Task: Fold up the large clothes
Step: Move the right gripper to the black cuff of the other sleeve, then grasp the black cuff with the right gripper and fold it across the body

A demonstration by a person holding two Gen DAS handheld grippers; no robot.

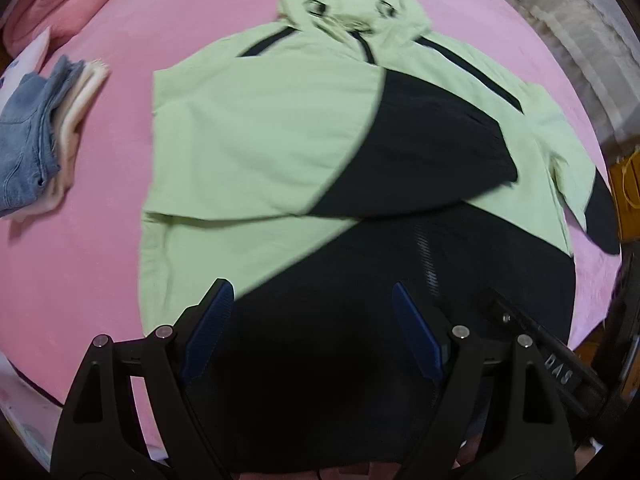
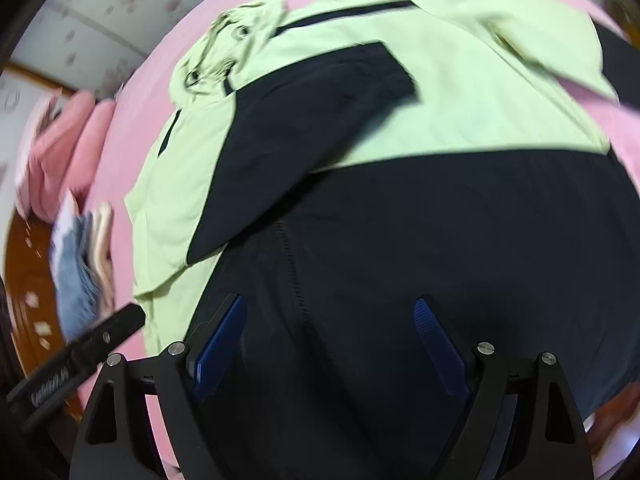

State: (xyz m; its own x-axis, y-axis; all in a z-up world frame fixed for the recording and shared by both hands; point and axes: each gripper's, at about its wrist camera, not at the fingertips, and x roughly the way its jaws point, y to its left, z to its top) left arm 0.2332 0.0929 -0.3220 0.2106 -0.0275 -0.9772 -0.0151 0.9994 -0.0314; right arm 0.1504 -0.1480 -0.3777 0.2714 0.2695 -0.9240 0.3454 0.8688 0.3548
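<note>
Both grippers, L (image 1: pixel 308 300) & R (image 2: pixel 330 316), spread apart over smooth green/black hooded jacket (image 1: pixel 260 140).

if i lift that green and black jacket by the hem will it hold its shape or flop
The jacket will probably flop: its sleeve already lies draped across the chest and the hood is crumpled. The smooth, thin-looking shell may be slippery, so a shallow pinch could slide out. It spreads wide over the pink bed, so lifting one hem corner would likely leave the rest dragging.
</note>
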